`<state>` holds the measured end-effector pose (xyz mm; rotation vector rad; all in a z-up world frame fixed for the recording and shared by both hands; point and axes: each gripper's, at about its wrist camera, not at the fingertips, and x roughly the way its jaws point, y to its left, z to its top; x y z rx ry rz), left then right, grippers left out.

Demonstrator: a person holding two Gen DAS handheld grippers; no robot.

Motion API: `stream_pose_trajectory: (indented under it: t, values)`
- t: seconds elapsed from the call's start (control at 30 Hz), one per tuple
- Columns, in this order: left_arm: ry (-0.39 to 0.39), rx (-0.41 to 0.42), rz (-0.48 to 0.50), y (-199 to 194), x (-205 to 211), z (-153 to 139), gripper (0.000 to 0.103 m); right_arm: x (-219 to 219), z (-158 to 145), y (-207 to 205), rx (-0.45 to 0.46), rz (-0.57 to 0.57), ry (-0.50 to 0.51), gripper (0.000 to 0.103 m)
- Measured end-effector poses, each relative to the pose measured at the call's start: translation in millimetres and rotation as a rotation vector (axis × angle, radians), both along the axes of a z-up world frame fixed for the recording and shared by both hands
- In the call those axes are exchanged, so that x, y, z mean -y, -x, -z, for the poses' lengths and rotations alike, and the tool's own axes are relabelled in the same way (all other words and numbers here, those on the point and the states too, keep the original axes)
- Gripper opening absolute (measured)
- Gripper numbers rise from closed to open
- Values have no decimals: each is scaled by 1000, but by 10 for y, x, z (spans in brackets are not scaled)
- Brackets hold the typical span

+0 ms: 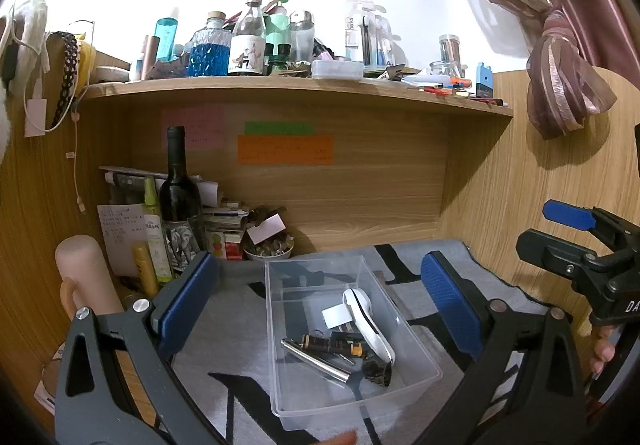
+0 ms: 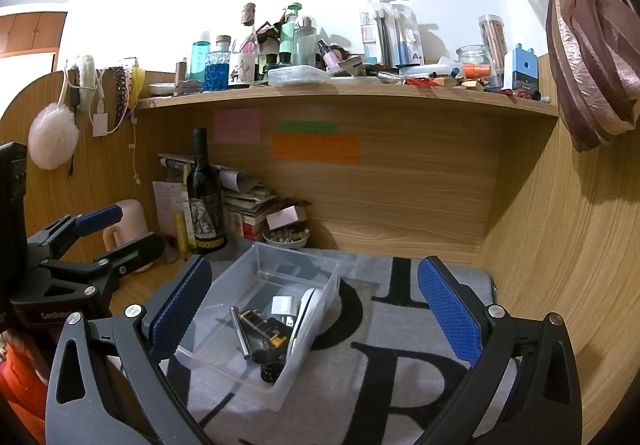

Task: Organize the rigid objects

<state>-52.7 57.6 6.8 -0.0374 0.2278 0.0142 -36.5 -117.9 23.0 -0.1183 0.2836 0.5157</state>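
**Both grippers wide open over the bin**

The desk (image 1: 380, 197) rises as a wooden back wall ahead of both grippers, with a cluttered shelf (image 1: 296, 89) above. A grey mat (image 2: 380, 385) with black letters lies beneath them.

The clear bin (image 1: 420, 369) sits on the mat, directly ahead of the left gripper (image 1: 320, 309) and between its fingers in that view; it lies ahead-left of the right gripper (image 2: 316, 313). Both grippers are spread wide and hold nothing.

A wine bottle (image 1: 179, 185) stands far ahead to the left.

Inside the bin, a white handle (image 1: 368, 321) lies along its right side, beside a metal rod (image 1: 316, 361), a white plug (image 2: 283, 305) and some small dark items.
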Motion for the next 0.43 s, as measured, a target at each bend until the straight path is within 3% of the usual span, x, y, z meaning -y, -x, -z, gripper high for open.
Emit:
stream_pose_trajectory:
  t: [0.43]
  values:
    - [22,-38,10,-68,-39,46,103,-60,36,-14,-9,1,3,103]
